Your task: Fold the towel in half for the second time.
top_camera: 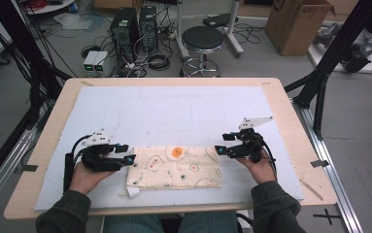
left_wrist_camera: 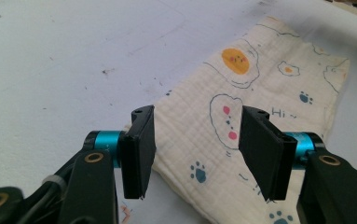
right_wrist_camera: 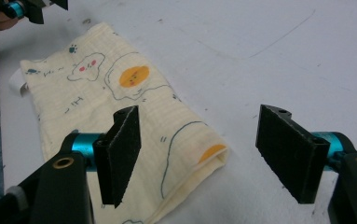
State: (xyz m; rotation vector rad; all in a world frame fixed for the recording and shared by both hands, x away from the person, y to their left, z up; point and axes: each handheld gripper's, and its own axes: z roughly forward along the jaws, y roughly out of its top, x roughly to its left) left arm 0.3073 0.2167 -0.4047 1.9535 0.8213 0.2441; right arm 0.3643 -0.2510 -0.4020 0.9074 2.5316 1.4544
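A folded cream cloth [top_camera: 174, 167] printed with fried eggs and paw marks lies flat on the white mat, near the front edge. My left gripper [top_camera: 127, 154] is at the cloth's left end with its jaws open; in the left gripper view [left_wrist_camera: 198, 114] the cloth [left_wrist_camera: 260, 79] lies under and beyond the parted pads, not pinched. At the cloth's right end, my right gripper [top_camera: 220, 145] is open too. In the right gripper view [right_wrist_camera: 199, 112] the cloth's folded corner [right_wrist_camera: 97, 88] lies below the left pad, with bare mat under the right pad.
The white foam mat [top_camera: 174, 111] covers most of the wooden table [top_camera: 290, 121]. A small white tag [top_camera: 132, 192] sticks out at the cloth's front left corner. Beyond the table stand a black stool [top_camera: 202, 41], computer towers [top_camera: 125, 29] and a cardboard box [top_camera: 295, 24].
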